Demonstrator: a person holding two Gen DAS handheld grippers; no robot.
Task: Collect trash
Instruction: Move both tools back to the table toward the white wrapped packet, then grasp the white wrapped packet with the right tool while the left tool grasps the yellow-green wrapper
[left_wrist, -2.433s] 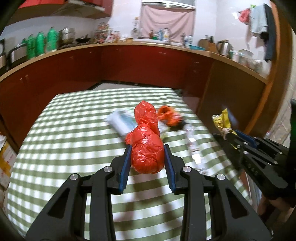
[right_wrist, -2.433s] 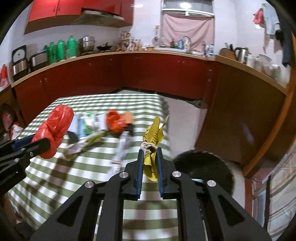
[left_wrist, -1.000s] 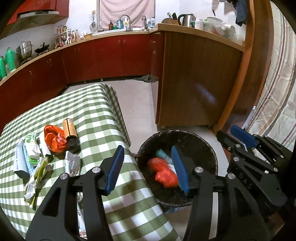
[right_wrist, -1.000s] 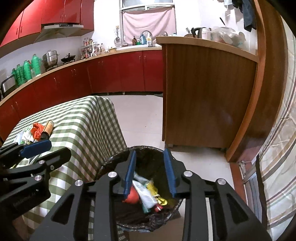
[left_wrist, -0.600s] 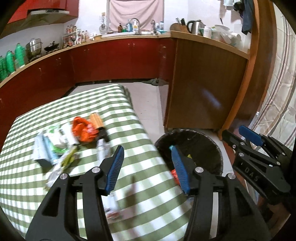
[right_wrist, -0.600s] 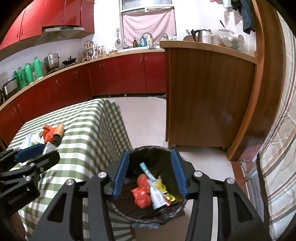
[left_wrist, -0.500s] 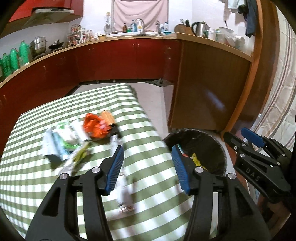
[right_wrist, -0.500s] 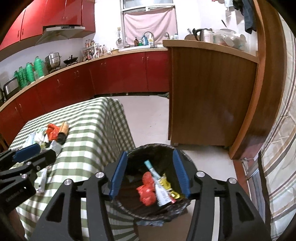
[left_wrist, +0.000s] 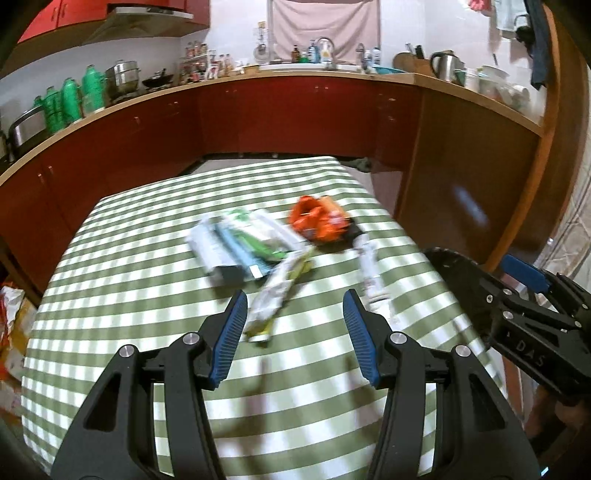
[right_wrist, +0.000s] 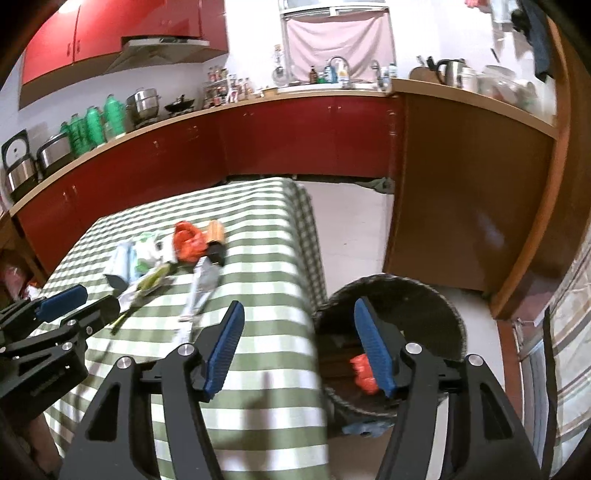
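A kitchen with red cabinets (left_wrist: 258, 118) under a long wooden counter wraps round the far side of the room, with green bottles (left_wrist: 70, 98) and pots at the far left and a kettle (left_wrist: 443, 66) at the far right. In the middle stands the bench (left_wrist: 147, 295), covered by a green-and-white checked cloth. On the floor just right of the bench sits a round dark bin (right_wrist: 413, 295); inside it lies a crumpled red bag (right_wrist: 364, 373), and the rest of its contents are too dark to tell. The left hand-held gripper (left_wrist: 293, 332) hovers over the near part of the bench with its blue-padded jaws spread wide and nothing between them. The right hand-held gripper (right_wrist: 299, 343) hangs over the bench's right edge and the bin, jaws likewise released and empty. The remaining trash lies in a loose cluster toward the far half of the bench: pale flat packets (left_wrist: 236, 243) at the left, a long white-and-green wrapper (left_wrist: 280, 291) reaching toward the near side, a crumpled orange bag (left_wrist: 317, 221) at the far right, a small brown cylinder (right_wrist: 215, 232) touching it, and a thin white wrapper (left_wrist: 371, 273) nearest the right edge.
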